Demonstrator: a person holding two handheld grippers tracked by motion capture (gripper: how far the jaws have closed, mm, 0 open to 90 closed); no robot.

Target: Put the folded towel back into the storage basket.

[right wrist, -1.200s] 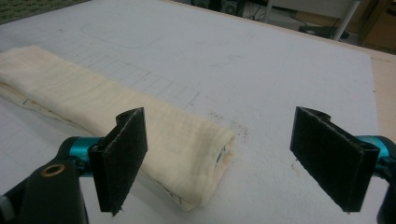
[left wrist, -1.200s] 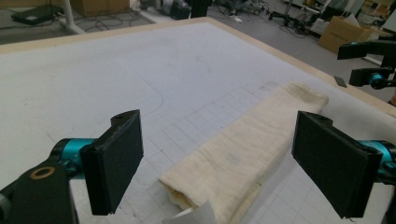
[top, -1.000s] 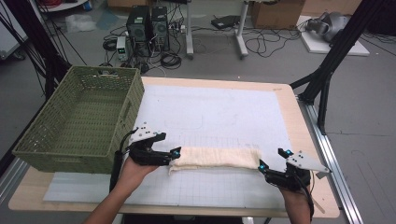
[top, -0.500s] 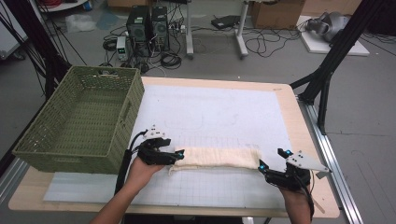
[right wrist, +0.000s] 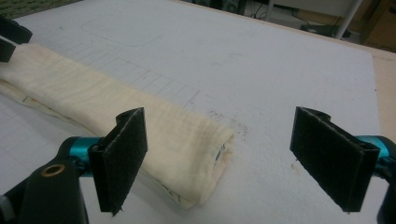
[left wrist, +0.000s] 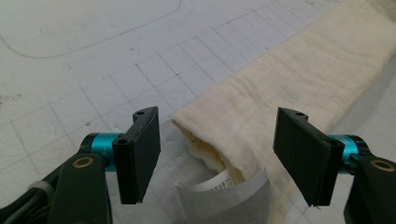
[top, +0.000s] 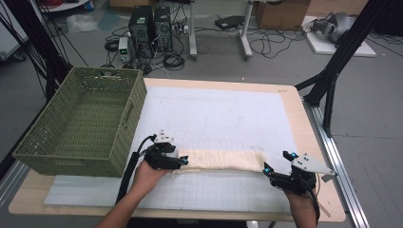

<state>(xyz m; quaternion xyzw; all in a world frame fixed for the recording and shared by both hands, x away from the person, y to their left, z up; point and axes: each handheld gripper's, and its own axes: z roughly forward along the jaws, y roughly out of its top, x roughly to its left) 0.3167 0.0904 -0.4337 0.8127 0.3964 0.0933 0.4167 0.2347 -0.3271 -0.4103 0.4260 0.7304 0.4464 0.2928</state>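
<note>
A cream cloth, folded into a long narrow strip, lies across the front of the white grid mat. My left gripper is at the strip's left end, open. In the left gripper view the jaws straddle that cloth end, where a white label pokes out. My right gripper is open at the strip's right end. In the right gripper view the cloth end lies just inside the left pad of the right gripper, and nothing is clamped.
A green woven basket stands at the left of the table, close to my left hand. Bare mat stretches behind the cloth. The wooden table edge runs along the right. The left gripper shows far off in the right gripper view.
My left gripper has slid a little to the right, onto the cloth's left end. The right gripper and the cloth have stayed in place.
</note>
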